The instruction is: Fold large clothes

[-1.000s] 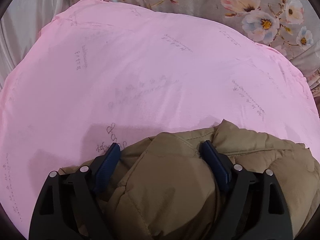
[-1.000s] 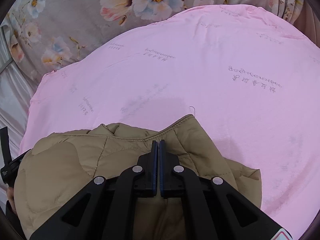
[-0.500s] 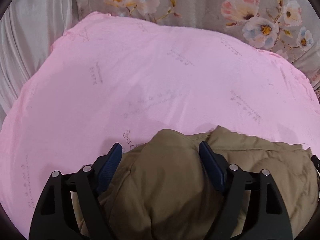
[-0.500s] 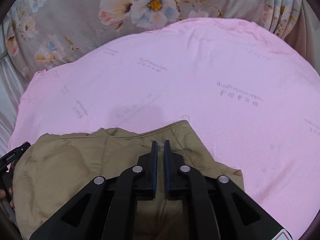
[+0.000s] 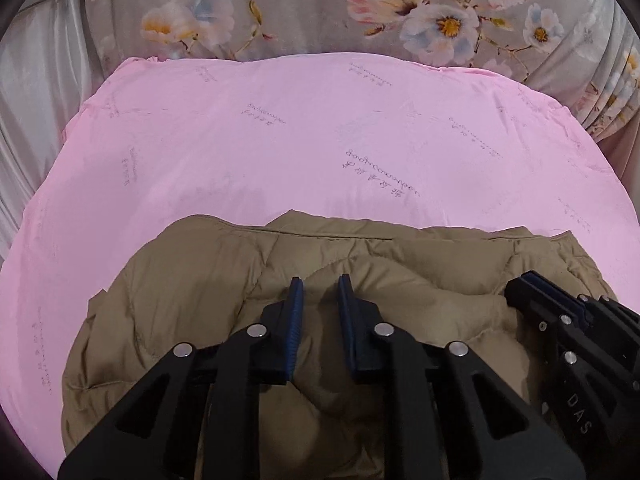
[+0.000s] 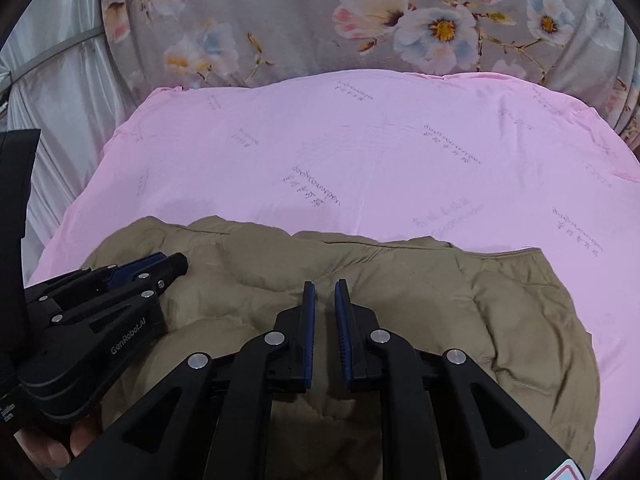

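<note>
Over the near half of the tan quilted jacket [image 5: 400, 272], the left gripper [image 5: 320, 292] is hanging with its jaws just having been closing down to a narrow slot. Padding is showing through the gap, but no fold is visibly being pinched. Just beside it, toward the jacket's right side, the right gripper [image 6: 325, 292] is holding its pads slightly apart, also over the quilting and clamping nothing.

The jacket is lying bunched in a compact bundle, its far seam running roughly straight across and its right corner spreading flat. Judging by this, the step in hand is taking a fresh hold for the next fold.

To do that well, each gripper should be going for an edge or seam rather than a puffy middle panel, since the filling is likely to be slipping out of a shallow bite. Both ends should be rising together so that the layers are not sliding apart.

Beyond the jacket's far seam, the pink sheet [image 5: 280, 152] is lying smooth and offering room to lay the fold. Beyond that again, floral fabric [image 5: 320, 12] is hanging as a backdrop.
</note>
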Demonstrator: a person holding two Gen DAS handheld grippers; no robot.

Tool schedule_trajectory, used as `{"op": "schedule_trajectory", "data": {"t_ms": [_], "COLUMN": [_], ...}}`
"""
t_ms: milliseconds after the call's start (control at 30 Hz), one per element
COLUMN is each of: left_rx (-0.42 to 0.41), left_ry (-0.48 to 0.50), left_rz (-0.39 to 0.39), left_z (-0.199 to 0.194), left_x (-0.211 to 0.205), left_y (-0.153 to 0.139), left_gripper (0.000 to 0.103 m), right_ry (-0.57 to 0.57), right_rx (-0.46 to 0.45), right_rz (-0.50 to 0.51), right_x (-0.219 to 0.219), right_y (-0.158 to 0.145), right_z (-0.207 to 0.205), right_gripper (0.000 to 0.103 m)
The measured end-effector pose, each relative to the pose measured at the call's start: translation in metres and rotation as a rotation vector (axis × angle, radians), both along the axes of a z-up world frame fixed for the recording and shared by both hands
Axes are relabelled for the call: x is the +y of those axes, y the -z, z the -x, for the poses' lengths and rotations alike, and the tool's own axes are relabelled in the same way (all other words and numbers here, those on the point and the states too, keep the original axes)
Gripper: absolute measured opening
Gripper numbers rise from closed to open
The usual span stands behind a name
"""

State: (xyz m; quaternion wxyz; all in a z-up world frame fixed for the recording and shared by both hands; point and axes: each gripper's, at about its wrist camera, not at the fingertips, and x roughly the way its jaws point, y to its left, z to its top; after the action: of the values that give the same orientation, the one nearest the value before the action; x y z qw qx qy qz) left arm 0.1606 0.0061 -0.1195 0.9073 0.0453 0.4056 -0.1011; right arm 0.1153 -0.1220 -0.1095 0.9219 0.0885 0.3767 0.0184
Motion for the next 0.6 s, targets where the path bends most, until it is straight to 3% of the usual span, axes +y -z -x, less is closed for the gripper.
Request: {"op": "schedule_trajectory", "data": {"t_ms": [167, 600], "left_rx": [-0.008, -0.070], "left_ry": [-0.006, -0.023], "left_rz": [0.004, -0.055], "left_z": [-0.004, 0.002], "left_x": [0.000, -0.011], "left_y": [0.014, 0.027], "left_gripper": [0.017, 0.015], "right_ry": [0.000, -0.005], "right_rx": [0.011, -0.007], "right_rz": [-0.041, -0.029], "right_x": [-0.004, -0.002], "right_y": [0.015, 0.031], "right_z": [-0.006, -0.006], "right_gripper": [0.010, 0.010]}}
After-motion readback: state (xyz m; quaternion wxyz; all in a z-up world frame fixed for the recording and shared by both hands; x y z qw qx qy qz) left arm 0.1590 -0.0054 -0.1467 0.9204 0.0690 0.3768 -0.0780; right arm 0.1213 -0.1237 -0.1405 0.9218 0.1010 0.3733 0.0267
